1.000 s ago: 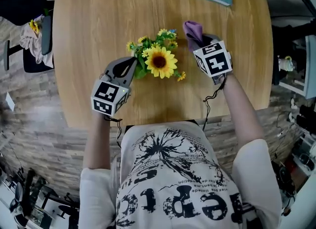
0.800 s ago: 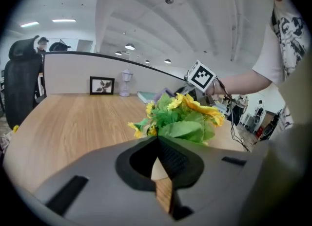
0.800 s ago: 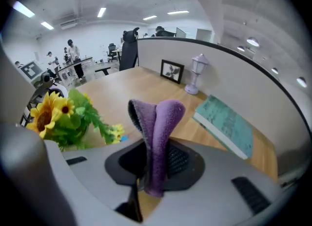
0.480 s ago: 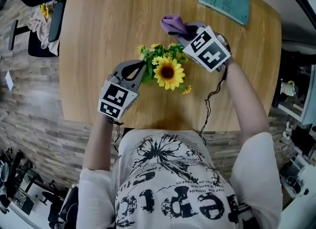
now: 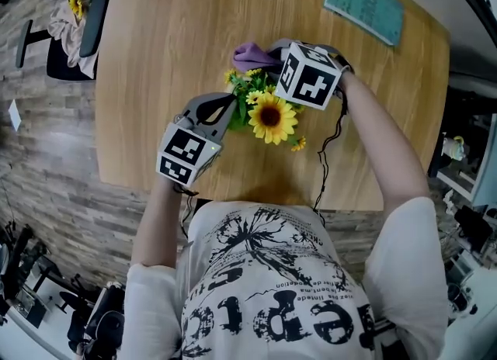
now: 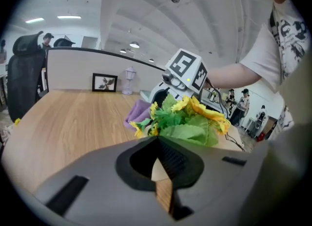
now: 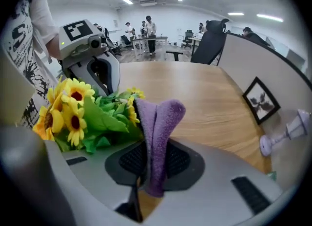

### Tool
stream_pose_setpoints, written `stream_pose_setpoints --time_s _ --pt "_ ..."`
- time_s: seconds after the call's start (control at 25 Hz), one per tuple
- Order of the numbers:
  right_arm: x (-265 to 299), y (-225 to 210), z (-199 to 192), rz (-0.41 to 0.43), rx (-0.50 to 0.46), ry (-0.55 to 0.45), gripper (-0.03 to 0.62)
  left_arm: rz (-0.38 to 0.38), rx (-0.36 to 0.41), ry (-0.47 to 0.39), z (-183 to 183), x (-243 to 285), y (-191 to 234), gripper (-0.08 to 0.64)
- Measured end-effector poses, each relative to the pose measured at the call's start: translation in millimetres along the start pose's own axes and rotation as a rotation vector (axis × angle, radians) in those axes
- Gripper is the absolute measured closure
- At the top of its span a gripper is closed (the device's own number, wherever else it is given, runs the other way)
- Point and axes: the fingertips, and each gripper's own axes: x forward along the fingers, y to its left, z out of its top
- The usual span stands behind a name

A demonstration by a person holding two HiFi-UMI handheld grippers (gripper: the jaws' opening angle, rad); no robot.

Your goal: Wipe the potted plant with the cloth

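Shirt [image 5: 279, 304]: large black gothic lettering is printed across it, seen upside down and partly cut off; a smaller line is printed above it. Neither can be read with certainty.
Teal booklet [image 5: 363, 1]: lines of print are carried on the cover, too small to be read.
Left marker cube [image 5: 185, 155]: only a square black-and-white code pattern is shown.
Right marker cube [image 5: 309, 77]: likewise, no letters or numbers.
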Motion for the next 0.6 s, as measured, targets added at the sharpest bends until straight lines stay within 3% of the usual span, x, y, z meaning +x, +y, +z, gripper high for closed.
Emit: stream_pose_setpoints --time_s 0.32,0.44,0.6 --pt "0.7 20.8 -15.4 0.116 -0.1 0.065 0.52 0.02 -0.027 -0.034 4.1 2.8 1.8 0.558" --pt "1.0 26.4 -25.0 0.148 -0.113 0.08 0.52 0.045 0.002 -0.028 4.4 4.3 0.3 0.558" --pt "1.5 33.5 -35.7 0.171 -0.099 0.072 0.52 0.042 -0.021 -0.039 1.7 6.0 2.2 0.558"
